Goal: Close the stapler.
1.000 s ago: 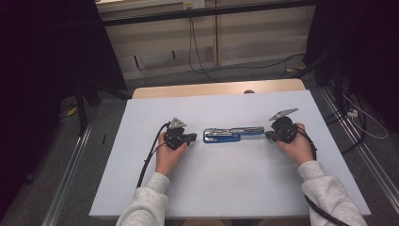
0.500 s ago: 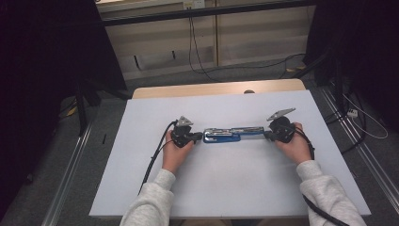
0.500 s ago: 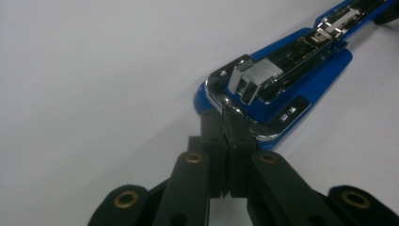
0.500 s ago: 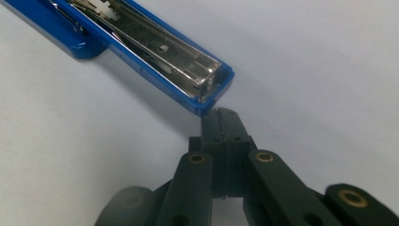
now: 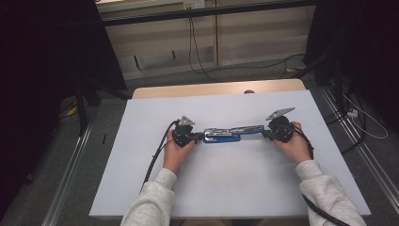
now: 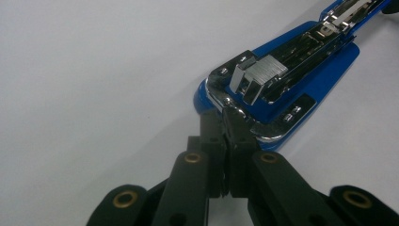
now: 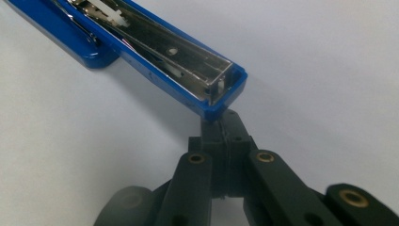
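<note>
A blue stapler (image 5: 233, 133), folded open flat with its chrome insides up, lies across the middle of the white table (image 5: 211, 188). My left gripper (image 5: 200, 137) is shut, its tips touching the stapler's left end. In the left gripper view the shut jaws (image 6: 229, 120) meet the chrome rim of the blue base (image 6: 291, 70), which carries a block of staples. My right gripper (image 5: 264, 133) is also shut and sits at the stapler's right end. In the right gripper view its tips (image 7: 225, 122) touch the blue end of the open metal channel (image 7: 141, 42).
A strip of wooden tabletop (image 5: 211, 89) shows behind the white sheet. Cables (image 5: 197, 56) run over the floor beyond it, and metal rails (image 5: 70, 188) flank the table. A black cable (image 5: 157, 155) trails from the left gripper across the sheet.
My left gripper has slid right until its tips reached the stapler's left end. The right gripper has stayed at the right end.
</note>
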